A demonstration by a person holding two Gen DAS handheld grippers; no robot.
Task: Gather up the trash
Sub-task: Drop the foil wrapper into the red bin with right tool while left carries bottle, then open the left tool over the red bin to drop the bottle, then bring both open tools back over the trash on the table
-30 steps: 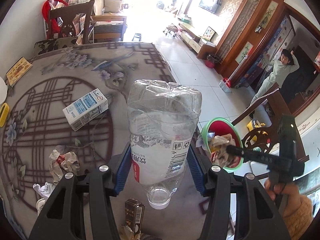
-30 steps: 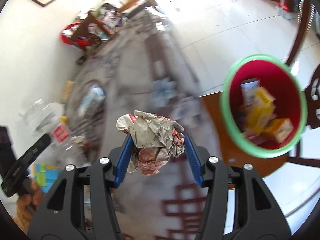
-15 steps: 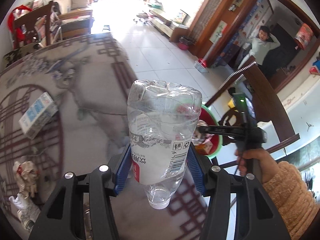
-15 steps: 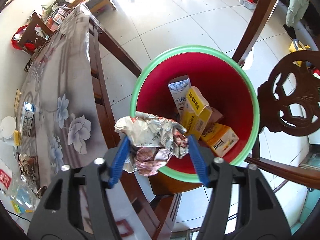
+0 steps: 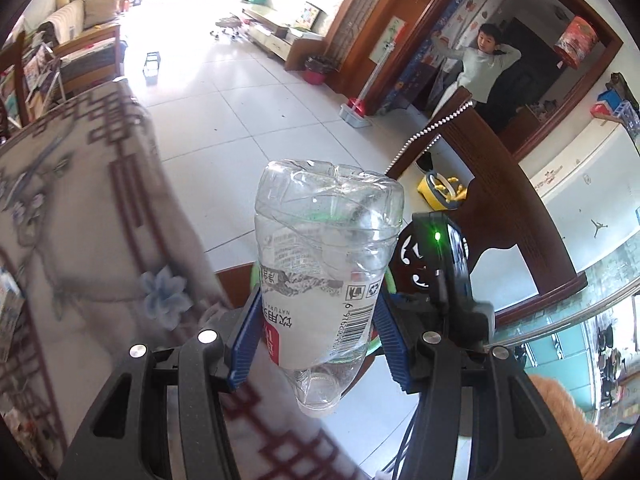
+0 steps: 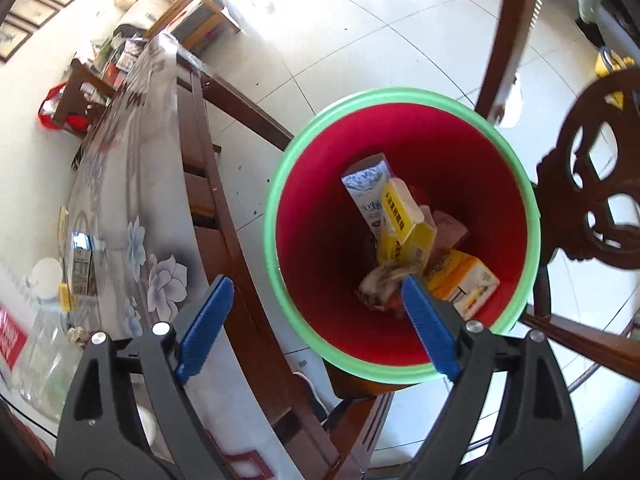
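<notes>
While the right gripper (image 6: 316, 324) hangs wide and empty above the green-rimmed red bin (image 6: 400, 96), the left gripper (image 5: 316, 332) pinches a light, crushable clear plastic bottle (image 5: 326, 268) at its labelled waist, likeliest its firmest grip.

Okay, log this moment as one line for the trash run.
left gripper: shut on plastic bottle | right gripper: open over bin | crumpled wrapper: in bin | next: likely bottle into bin
</notes>
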